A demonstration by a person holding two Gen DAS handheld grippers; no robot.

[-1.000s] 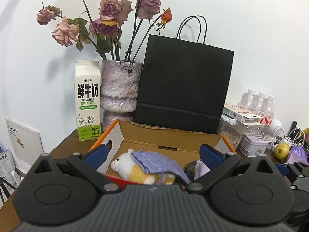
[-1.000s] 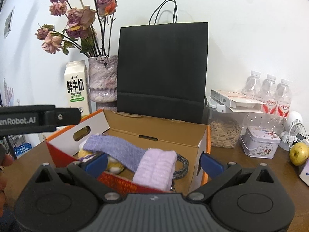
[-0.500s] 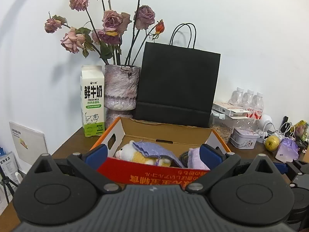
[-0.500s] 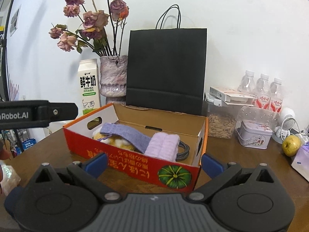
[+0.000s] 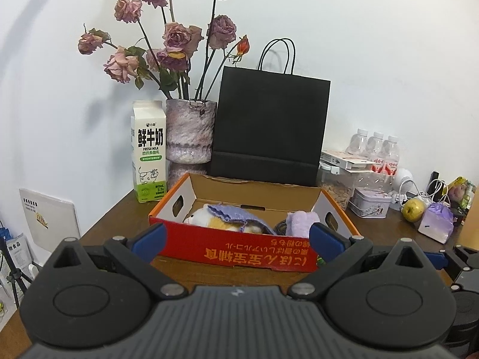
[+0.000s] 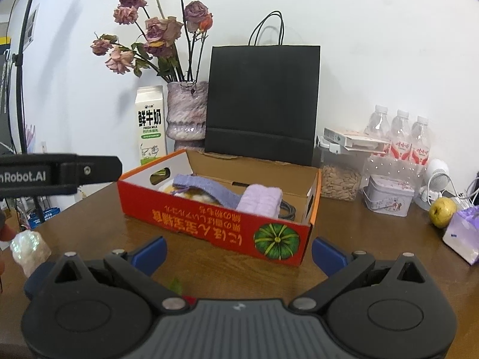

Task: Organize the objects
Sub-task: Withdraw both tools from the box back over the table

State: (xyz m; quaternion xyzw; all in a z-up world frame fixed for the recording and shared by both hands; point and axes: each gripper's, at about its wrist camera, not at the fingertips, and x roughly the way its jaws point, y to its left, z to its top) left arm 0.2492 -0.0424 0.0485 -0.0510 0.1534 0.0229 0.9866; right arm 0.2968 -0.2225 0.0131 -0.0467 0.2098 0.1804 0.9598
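Both the left gripper [image 5: 236, 237] and right gripper [image 6: 238, 249] gape wide and empty before the packed cardboard box [image 6: 215, 227], so a careless reach could shove it into the black bag [image 6: 262, 101].

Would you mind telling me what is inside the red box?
The red box holds a plush toy under a purple knit cloth, a folded lilac towel and a dark cable. The floor beneath them is hidden.
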